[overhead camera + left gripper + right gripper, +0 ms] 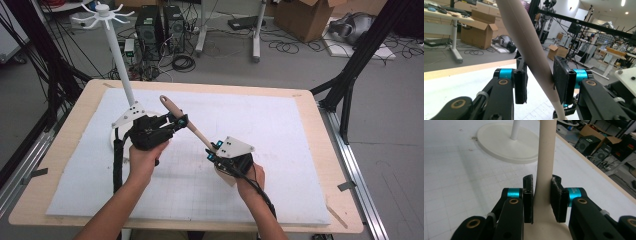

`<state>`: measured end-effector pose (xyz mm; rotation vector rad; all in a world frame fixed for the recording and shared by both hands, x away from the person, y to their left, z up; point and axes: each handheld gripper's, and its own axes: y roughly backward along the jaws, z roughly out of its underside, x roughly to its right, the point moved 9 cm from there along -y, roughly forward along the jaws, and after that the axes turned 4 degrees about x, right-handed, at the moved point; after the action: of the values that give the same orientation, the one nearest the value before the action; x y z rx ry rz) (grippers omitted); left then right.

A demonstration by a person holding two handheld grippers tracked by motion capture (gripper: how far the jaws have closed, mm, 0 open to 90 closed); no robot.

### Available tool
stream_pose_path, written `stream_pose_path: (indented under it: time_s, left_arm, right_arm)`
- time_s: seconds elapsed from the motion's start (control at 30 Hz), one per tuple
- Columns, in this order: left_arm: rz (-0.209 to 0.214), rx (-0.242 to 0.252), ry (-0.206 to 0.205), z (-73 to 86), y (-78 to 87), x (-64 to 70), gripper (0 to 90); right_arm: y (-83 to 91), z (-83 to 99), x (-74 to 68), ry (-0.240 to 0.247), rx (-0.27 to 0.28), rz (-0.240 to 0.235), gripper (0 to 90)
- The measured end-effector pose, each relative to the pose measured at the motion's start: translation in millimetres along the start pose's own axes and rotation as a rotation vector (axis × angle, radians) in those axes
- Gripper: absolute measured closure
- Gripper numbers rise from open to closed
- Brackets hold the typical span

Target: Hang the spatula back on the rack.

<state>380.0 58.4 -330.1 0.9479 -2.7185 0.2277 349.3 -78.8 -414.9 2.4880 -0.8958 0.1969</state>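
A long beige wooden spoon hung slanted above the white mat, left of centre. The right gripper was clamped on its near end, the left gripper closed around its handle, near the white stand.

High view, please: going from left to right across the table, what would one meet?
White stand's base → left gripper → wooden spoon → right gripper → bare white mat.

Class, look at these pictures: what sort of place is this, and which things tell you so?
Probably a robotics lab or workshop: computer towers and loose cables on the floor, cardboard boxes, and desks with equipment beyond the table.
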Motion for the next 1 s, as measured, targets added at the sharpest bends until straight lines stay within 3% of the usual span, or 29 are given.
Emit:
stream_pose_path:
  time_s: [0.27,0.37,0.5,0.7,0.83,0.9,1.0]
  left_arm:
    - [-0.006,0.011,-0.016,-0.3,-6.2,8.0,66.3]
    - [-0.008,0.023,-0.023,-3.1,-7.0,9.7,67.2]
    - [0.019,0.032,-0.006,-8.2,-8.6,14.5,69.6]
    - [0.097,0.025,0.009,-22.5,-10.1,30.1,74.0]
    - [0.133,0.02,-0.003,-33.3,-8.3,36.0,74.6]
    - [0.141,0.018,-0.015,-38.7,-6.8,36.7,74.6]
    - [0.142,0.007,-0.054,-45.2,-2.6,34.2,74.5]
  right_arm:
    - [-1.4,-8.9,-2.5,-0.007,0.028,0.024,74.9]
    - [-2.5,-11.4,-3.4,-0.03,0.044,0.022,74.8]
    - [-4.8,-14.0,-7.2,-0.059,0.053,0.013,73.9]
    - [-7.3,-21.2,-10.6,-0.061,0.1,0.007,72.4]
    - [-3.1,-29.3,-11.3,-0.049,0.147,0.011,69.0]
    - [0.8,-33.2,-10.4,-0.041,0.171,0.031,59.8]
    - [7.0,-35.1,-7.8,-0.034,0.191,0.049,57.6]
